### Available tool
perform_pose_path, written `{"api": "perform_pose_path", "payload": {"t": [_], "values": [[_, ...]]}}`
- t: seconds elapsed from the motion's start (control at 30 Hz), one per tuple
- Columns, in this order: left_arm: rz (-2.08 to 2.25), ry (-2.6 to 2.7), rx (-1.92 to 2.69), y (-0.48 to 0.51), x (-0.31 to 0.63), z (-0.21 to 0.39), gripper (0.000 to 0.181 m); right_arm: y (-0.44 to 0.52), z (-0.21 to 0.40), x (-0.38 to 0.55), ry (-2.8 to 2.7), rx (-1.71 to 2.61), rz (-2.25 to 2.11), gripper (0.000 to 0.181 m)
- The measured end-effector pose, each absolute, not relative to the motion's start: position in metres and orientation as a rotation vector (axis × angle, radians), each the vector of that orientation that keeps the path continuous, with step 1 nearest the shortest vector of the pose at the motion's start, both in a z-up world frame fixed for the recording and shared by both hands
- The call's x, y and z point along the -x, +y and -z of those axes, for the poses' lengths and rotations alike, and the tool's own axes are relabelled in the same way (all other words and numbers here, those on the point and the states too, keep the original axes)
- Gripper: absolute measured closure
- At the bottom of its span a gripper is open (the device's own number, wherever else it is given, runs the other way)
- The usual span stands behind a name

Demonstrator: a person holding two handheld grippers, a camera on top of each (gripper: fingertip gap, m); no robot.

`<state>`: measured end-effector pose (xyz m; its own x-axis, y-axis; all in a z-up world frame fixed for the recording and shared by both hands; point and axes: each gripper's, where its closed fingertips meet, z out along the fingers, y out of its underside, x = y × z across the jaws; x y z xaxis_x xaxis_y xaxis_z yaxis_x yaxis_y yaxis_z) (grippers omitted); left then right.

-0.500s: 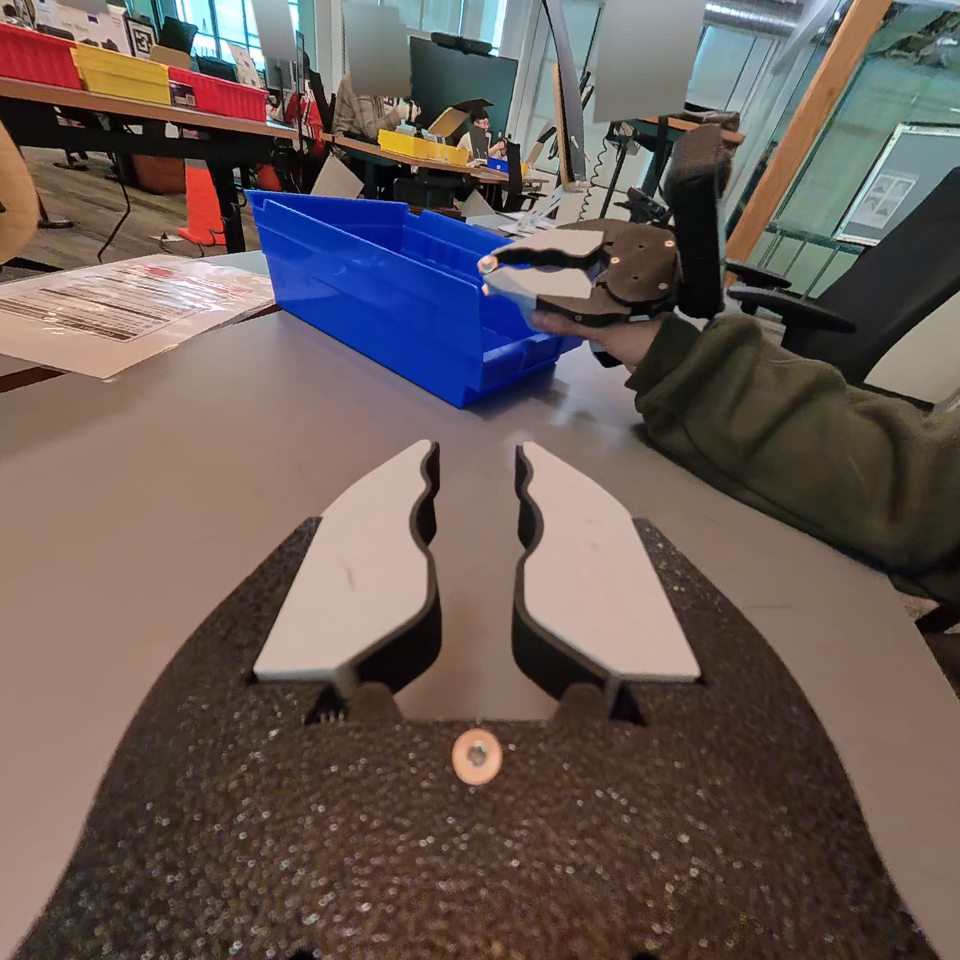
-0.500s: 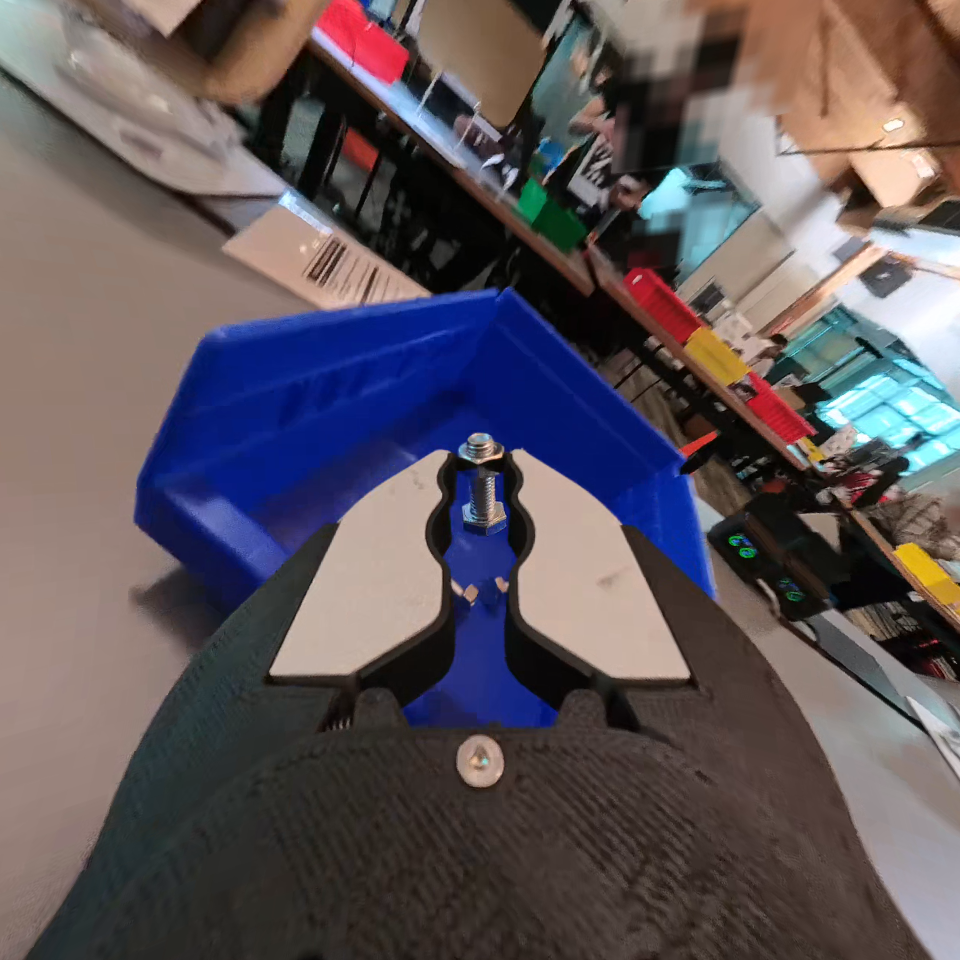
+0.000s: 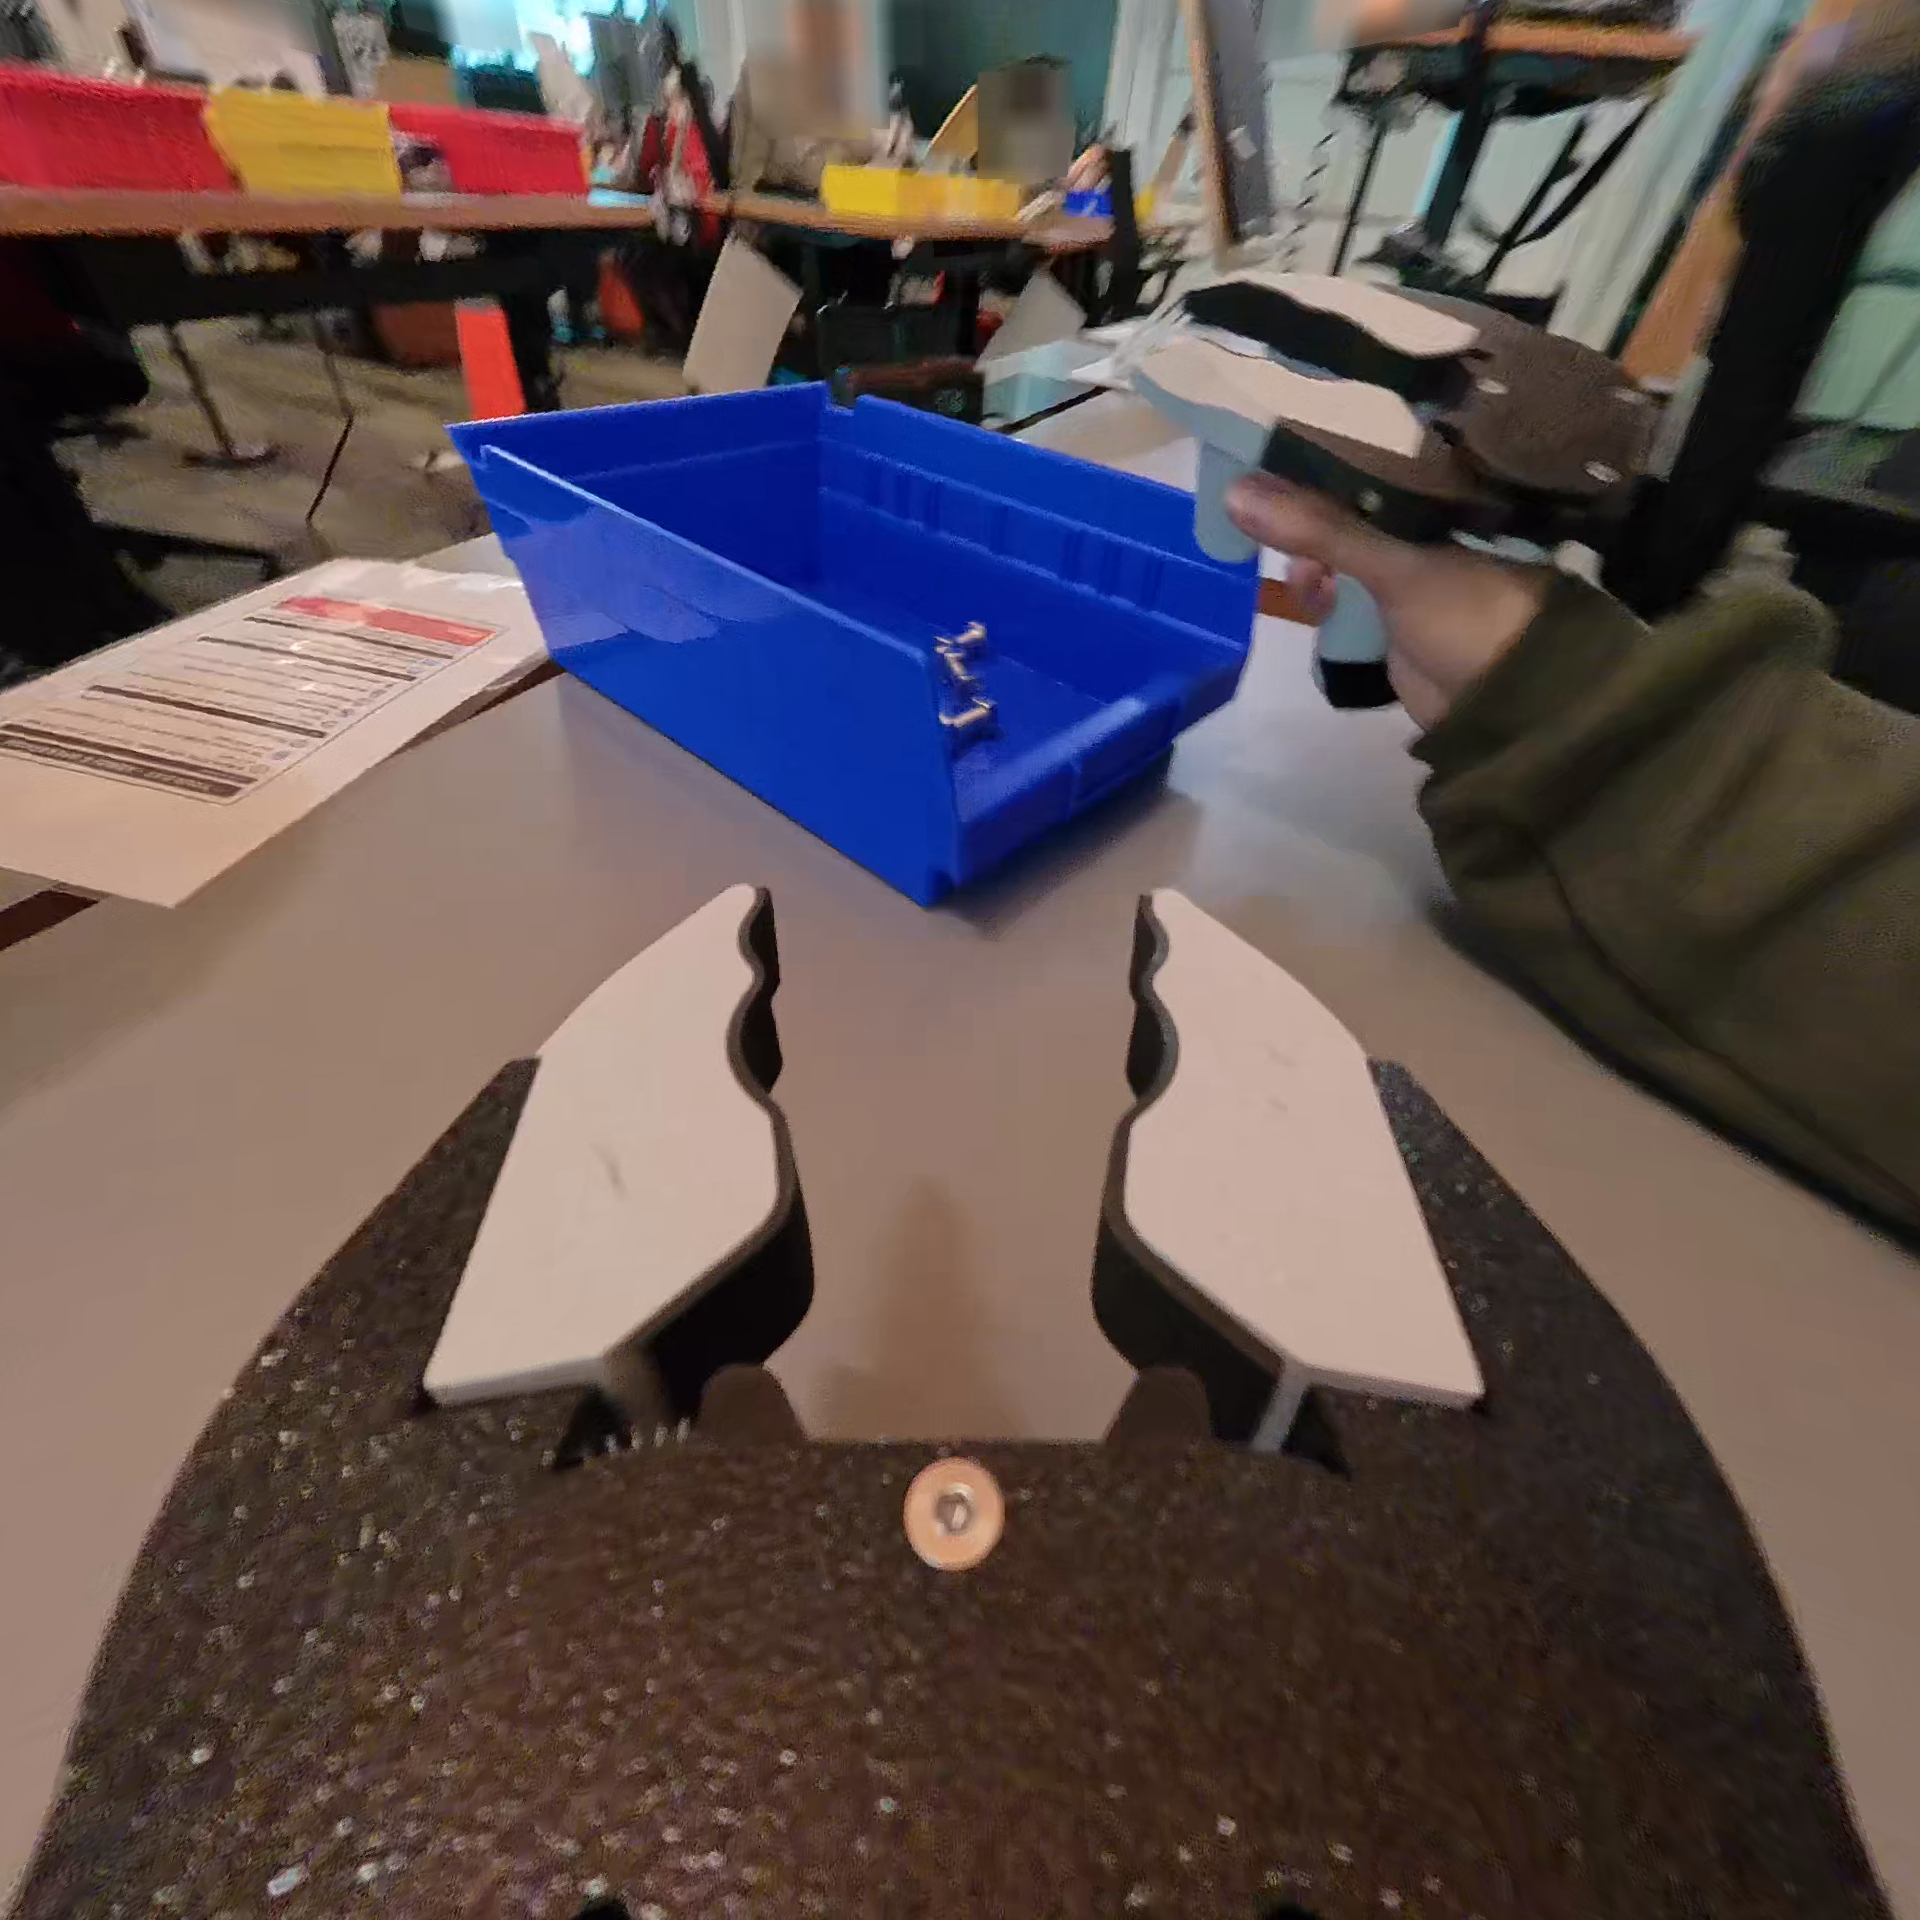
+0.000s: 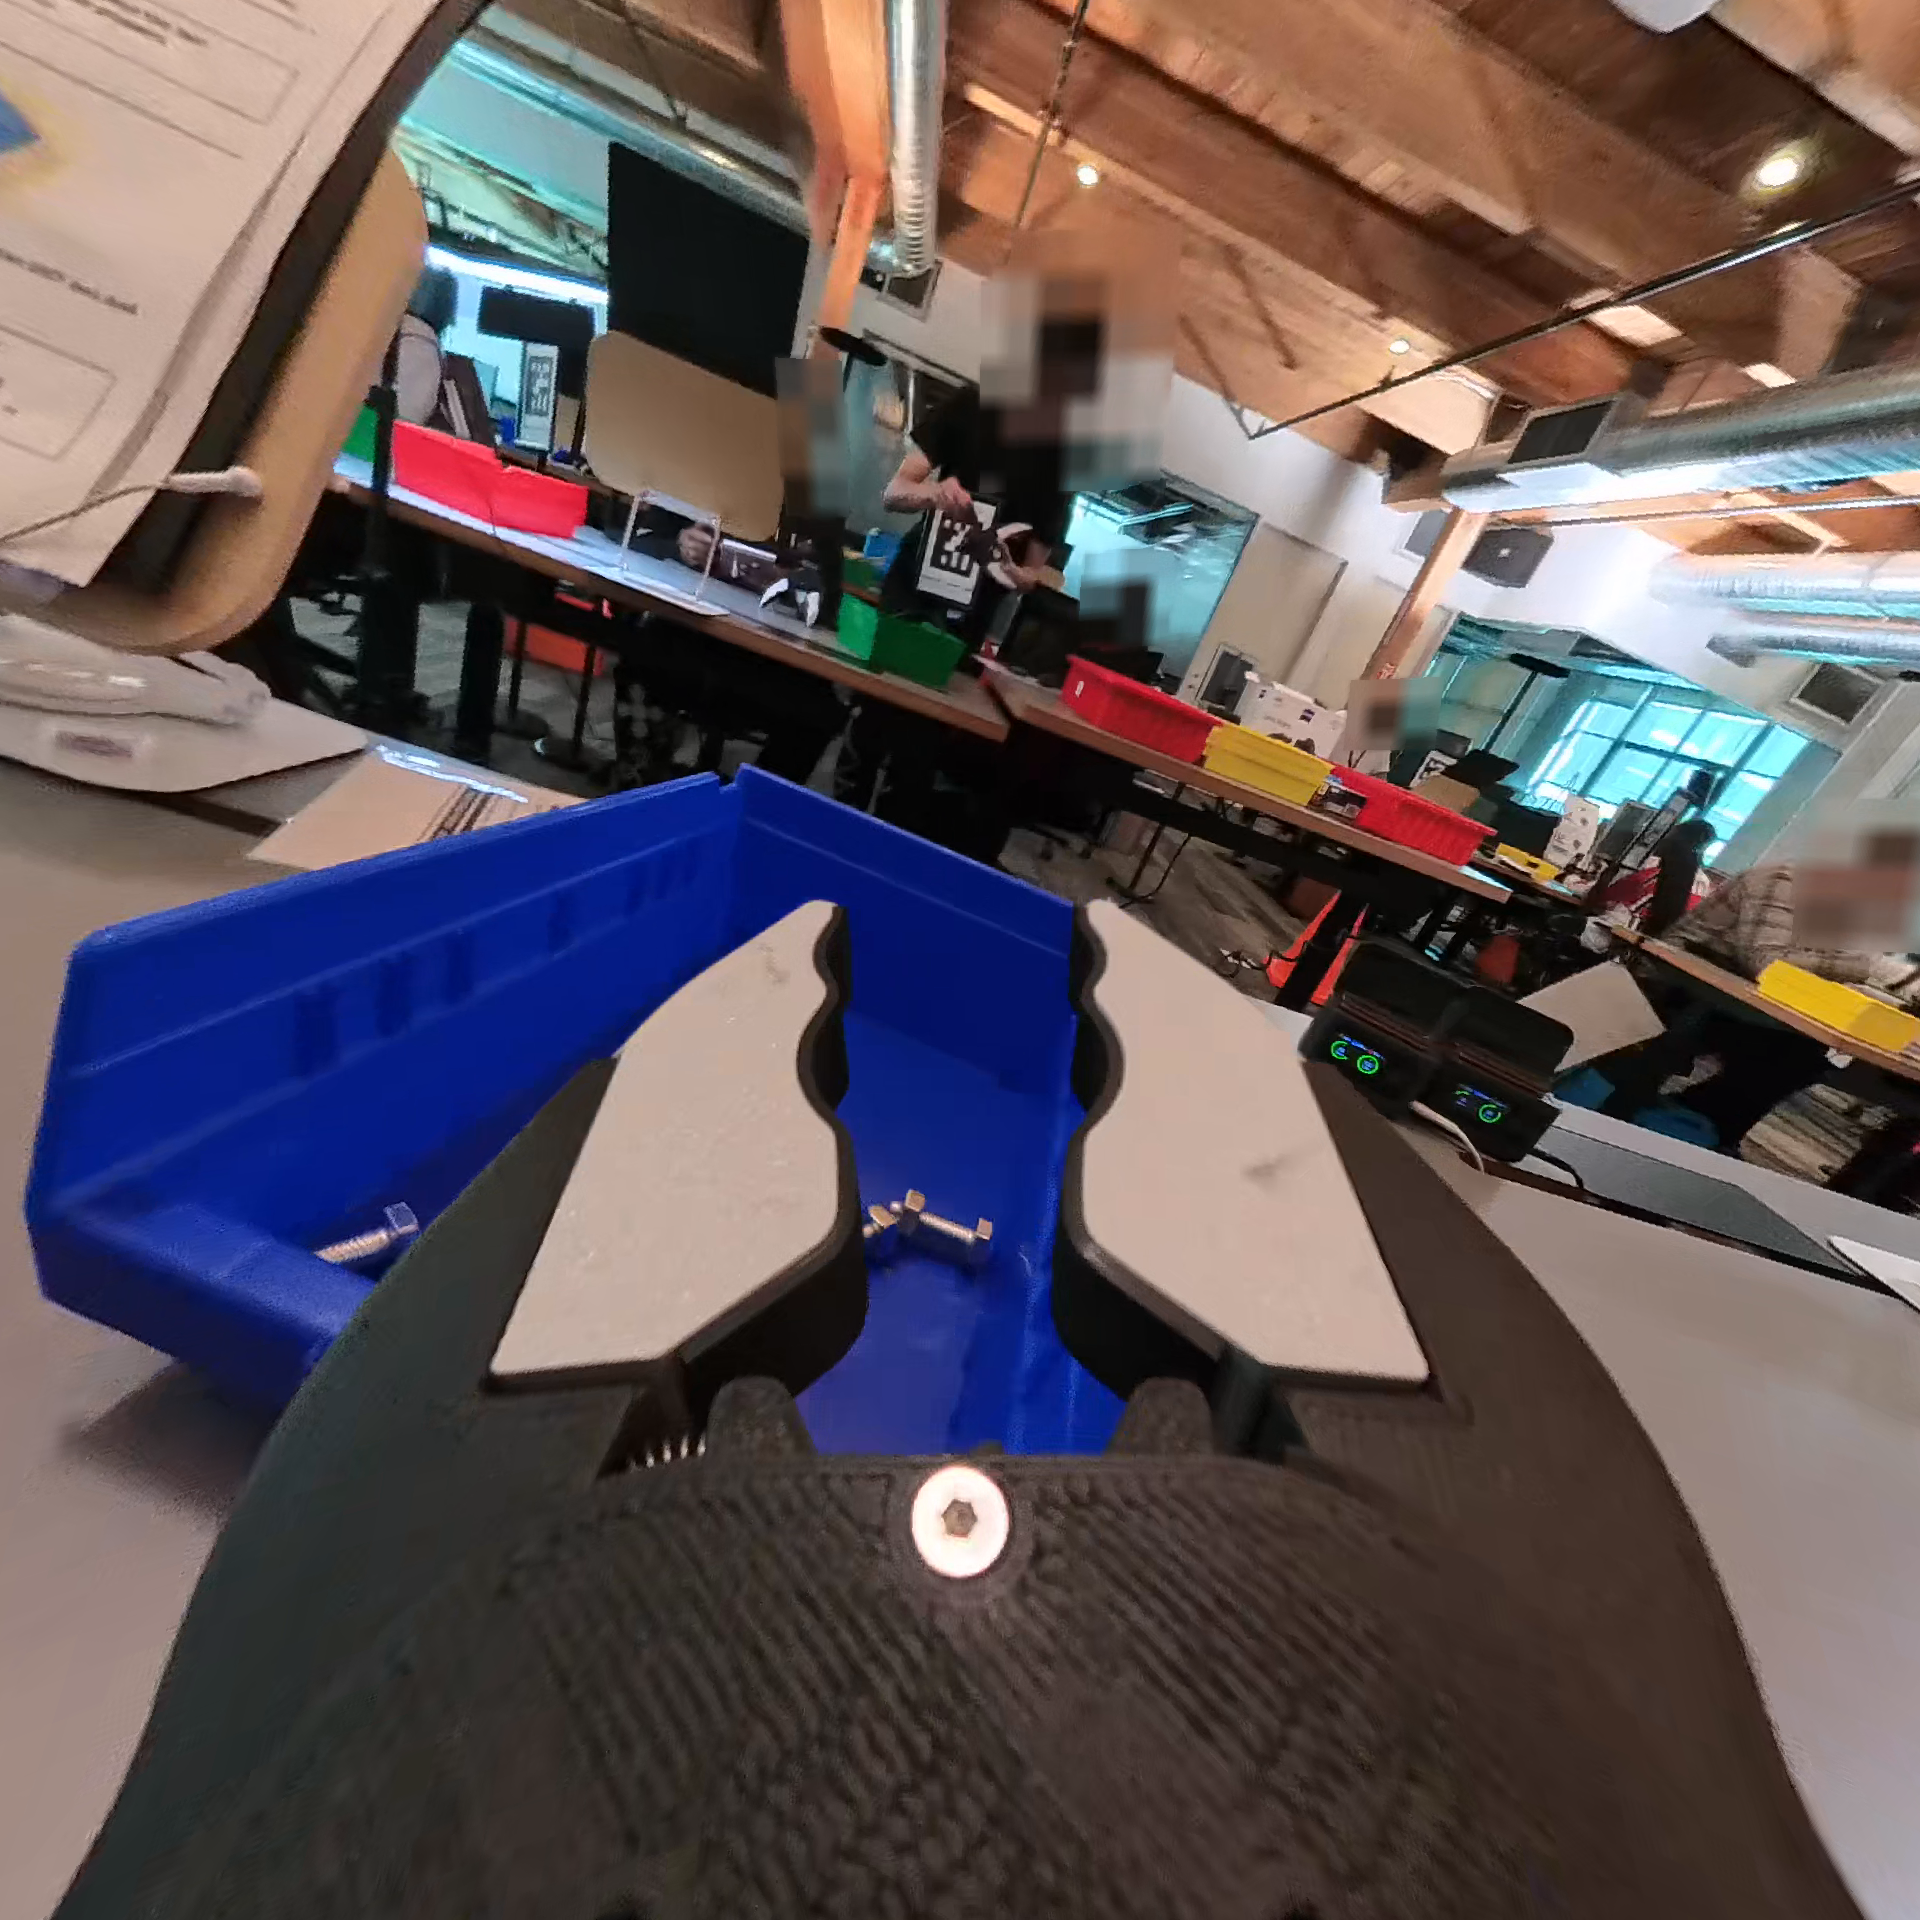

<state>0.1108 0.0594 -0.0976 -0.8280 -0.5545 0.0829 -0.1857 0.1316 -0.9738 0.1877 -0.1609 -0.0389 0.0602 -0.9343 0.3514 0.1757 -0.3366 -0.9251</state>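
A careless sweep could have knocked the bin (image 3: 790, 644), which sat near the bench's far edge, bolts (image 4: 925, 1231) loose at its open front end. The right gripper (image 4: 956, 966) hung wide and empty above that end; the left gripper (image 3: 951, 935) gaped empty over bare bench (image 3: 364, 1039).

an open-plan workshop or lab: long counters (image 4: 790, 665) carrying red bins (image 4: 1138, 717), yellow bins (image 4: 1268, 764) and green bins (image 4: 899, 644), exposed wooden ceiling beams (image 4: 1299, 177) and metal ducts (image 4: 1766, 426).
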Motion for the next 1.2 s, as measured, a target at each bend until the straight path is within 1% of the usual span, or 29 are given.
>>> {"api": "perform_pose_path", "payload": {"t": [0.17, 0.27, 0.3, 0.37, 0.4, 0.43, 0.5, 0.57, 0.63, 0.73, 0.77, 0.93, 1.03, 1.2], "values": [[1.442, 2.218, 0.961, 0.002, -0.182, 0.078, 0.096, -0.136, 0.038, -0.186, 0.783, 1.391, 1.436, 0.142], [1.312, 2.366, 1.077, -0.041, -0.216, 0.083, 0.092, -0.130, 0.033, -0.182, 0.747, 1.403, 1.460, 0.142], [1.224, 2.414, 1.090, -0.051, -0.227, 0.090, 0.089, -0.131, 0.029, -0.180, 0.743, 1.390, 1.466, 0.142], [0.968, 2.509, 1.103, -0.059, -0.249, 0.113, 0.098, -0.136, 0.022, -0.176, 0.749, 1.348, 1.479, 0.142], [0.844, 2.546, 1.117, -0.059, -0.257, 0.127, 0.098, -0.140, 0.018, -0.174, 0.756, 1.321, 1.488, 0.143], [0.729, 2.565, 1.126, -0.057, -0.265, 0.140, 0.101, -0.145, 0.014, -0.172, 0.765, 1.294, 1.499, 0.140], [0.565, 2.582, 1.114, -0.048, -0.275, 0.161, 0.121, -0.155, 0.008, -0.168, 0.782, 1.250, 1.526, 0.144], [0.604, 2.568, 1.131, -0.046, -0.280, 0.168, 0.142, -0.164, 0.004, -0.165, 0.798, 1.223, 1.556, 0.146], [0.659, 2.577, 1.165, -0.042, -0.280, 0.168, 0.149, -0.168, 0.001, -0.163, 0.810, 1.205, 1.555, 0.147], [0.725, 2.541, 1.214, -0.016, -0.277, 0.165, 0.170, -0.167, -0.003, -0.159, 0.824, 1.153, 1.487, 0.149], [0.736, 2.556, 1.213, -0.004, -0.272, 0.165, 0.174, -0.166, -0.006, -0.158, 0.818, 1.139, 1.479, 0.150], [0.745, 2.642, 1.092, 0.073, -0.208, 0.163, 0.175, -0.168, -0.021, -0.146, 0.773, 1.090, 1.479, 0.150], [0.791, 2.658, 1.127, 0.134, -0.150, 0.161, 0.175, -0.166, -0.022, -0.146, 0.771, 1.065, 1.425, 0.150], [0.808, 2.658, 1.245, 0.248, -0.034, 0.162, 0.175, -0.114, -0.006, -0.156, 0.694, 1.189, 1.251, 0.150]]}}
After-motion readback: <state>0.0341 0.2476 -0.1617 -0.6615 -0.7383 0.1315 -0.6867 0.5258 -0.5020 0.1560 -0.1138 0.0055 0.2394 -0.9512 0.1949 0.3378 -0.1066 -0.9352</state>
